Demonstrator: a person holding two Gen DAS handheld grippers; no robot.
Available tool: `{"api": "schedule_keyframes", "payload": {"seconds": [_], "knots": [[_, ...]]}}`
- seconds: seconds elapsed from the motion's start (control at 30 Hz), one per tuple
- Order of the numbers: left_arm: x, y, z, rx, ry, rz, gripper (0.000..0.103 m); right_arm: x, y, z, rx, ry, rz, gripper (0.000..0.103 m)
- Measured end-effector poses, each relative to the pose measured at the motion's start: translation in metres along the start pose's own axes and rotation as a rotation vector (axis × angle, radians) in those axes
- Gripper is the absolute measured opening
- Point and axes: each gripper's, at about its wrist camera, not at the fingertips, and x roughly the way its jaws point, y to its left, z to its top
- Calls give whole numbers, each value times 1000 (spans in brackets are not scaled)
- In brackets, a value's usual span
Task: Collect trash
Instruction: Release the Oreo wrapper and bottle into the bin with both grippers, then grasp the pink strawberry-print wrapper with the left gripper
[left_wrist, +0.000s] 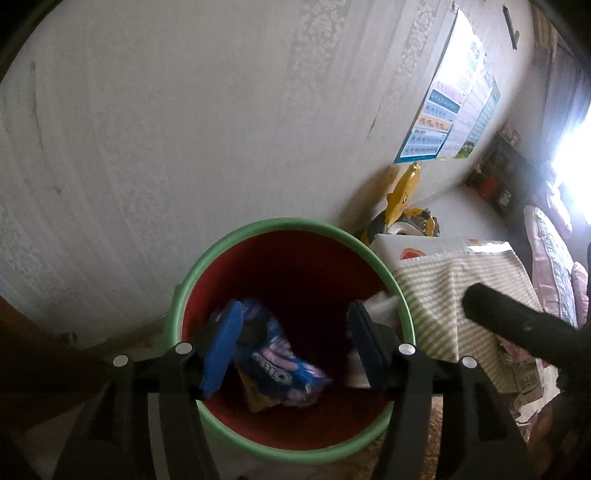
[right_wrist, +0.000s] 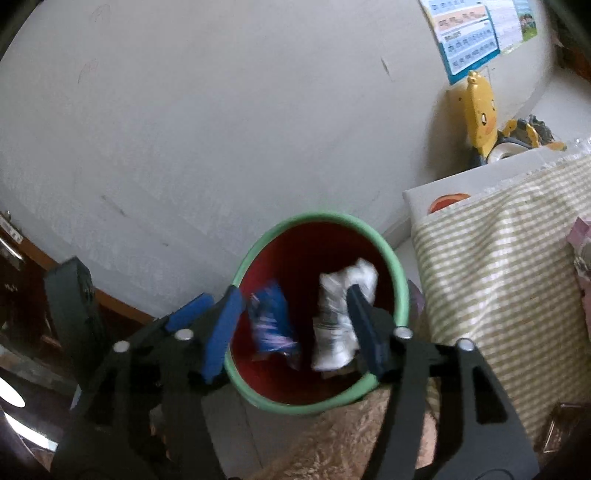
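Green-rimmed round plastic bin (left_wrist: 291, 334) with a red inside stands on the floor against the pale wall, at 9 o'clock from a low surface covered with a green-striped cloth (right_wrist: 498, 277). Both grippers hang over its mouth, I think so that the trash falls straight inside. The left gripper (left_wrist: 295, 345) has its jaws apart, and a crumpled blue snack wrapper (left_wrist: 277, 362) is between them, inside the bin, apparently free of the pads. The right gripper (right_wrist: 291, 328) is also open; a crumpled white paper wad (right_wrist: 340, 317) sits just at its 3 o'clock finger, and whether it touches I cannot tell. Blur suggests both pieces are dropping.
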Motion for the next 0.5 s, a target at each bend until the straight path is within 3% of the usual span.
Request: {"api": "schedule_keyframes", "payload": {"seconds": [0.1,0.23,0.43,0.5], "knots": [[3,-2,-3,7,15,6,59,-10,-11,-3,21,-8,-8,63],[-3,-15,-2,21,2,-26,59,-48,-37,-13,10,-85,-69,63],[-6,-62,-7,89,4,-93,59,-133,-103,-29,81,-186,-258,63],[-5,-84,-11,112,21,-130,59,-161,-118,-39,111,-201,-368,67]]}}
